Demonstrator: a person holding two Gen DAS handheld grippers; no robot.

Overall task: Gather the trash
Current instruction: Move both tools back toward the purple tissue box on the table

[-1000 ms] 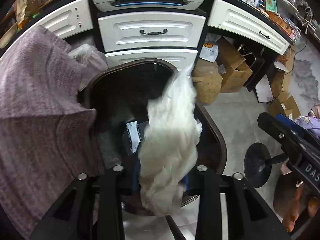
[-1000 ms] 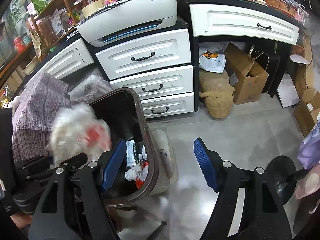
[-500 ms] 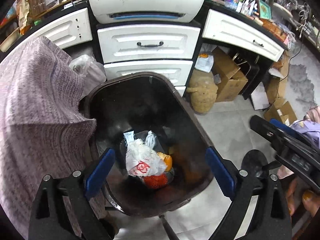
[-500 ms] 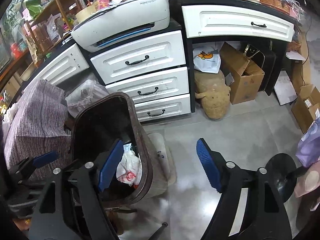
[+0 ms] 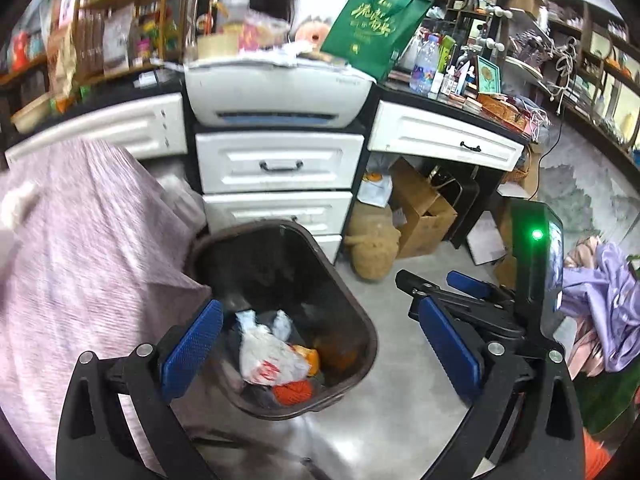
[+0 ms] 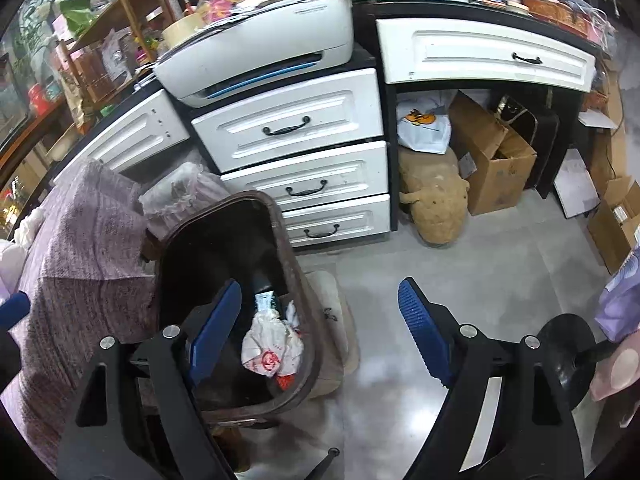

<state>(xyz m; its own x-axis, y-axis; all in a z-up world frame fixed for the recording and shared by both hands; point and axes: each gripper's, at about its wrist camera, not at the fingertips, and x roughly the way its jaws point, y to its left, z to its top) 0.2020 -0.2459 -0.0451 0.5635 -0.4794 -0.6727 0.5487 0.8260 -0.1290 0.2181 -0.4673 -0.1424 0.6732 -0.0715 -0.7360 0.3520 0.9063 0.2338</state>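
Trash now lies inside the brown bin (image 5: 360, 344): the white plastic bag (image 5: 268, 356) that hung pinched in the left gripper (image 5: 320, 356) a second ago rests on the pile at the bottom. The left jaws have just been opening and stand spread wide, nothing between them. The right gripper (image 6: 320, 332) has been opening too, empty, beside the bin's rim. Judging by this, that drop is done and both are free for more.
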